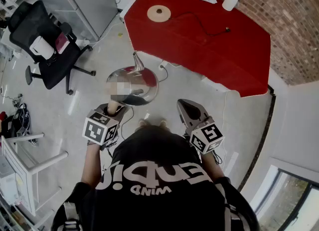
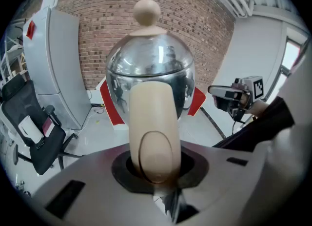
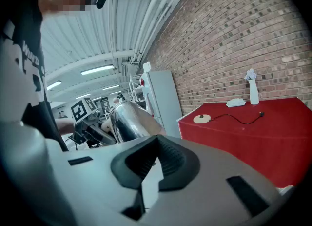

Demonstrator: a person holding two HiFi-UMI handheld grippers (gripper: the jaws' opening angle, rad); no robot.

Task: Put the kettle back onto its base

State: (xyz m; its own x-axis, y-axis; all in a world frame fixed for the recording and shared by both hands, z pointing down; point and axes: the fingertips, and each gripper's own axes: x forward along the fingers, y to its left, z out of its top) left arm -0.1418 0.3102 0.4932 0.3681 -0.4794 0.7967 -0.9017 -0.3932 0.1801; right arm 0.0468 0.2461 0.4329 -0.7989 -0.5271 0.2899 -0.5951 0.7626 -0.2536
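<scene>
Left gripper [image 1: 112, 109] pinching kettle [image 1: 144, 83] handle [image 2: 151, 117]; right gripper [image 1: 188, 109] pressed together, empty. Base [image 1: 159, 13] upper centre, well apart. Risk: kettle swings on handle, lands off-centre or snags cord [image 1: 199, 23].

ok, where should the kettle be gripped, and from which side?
The beige handle, from the side opposite the spout, as the left gripper holds it now: a narrow bar that fits between the jaws. The kettle has a polished round body, too wide and probably slippery.
</scene>
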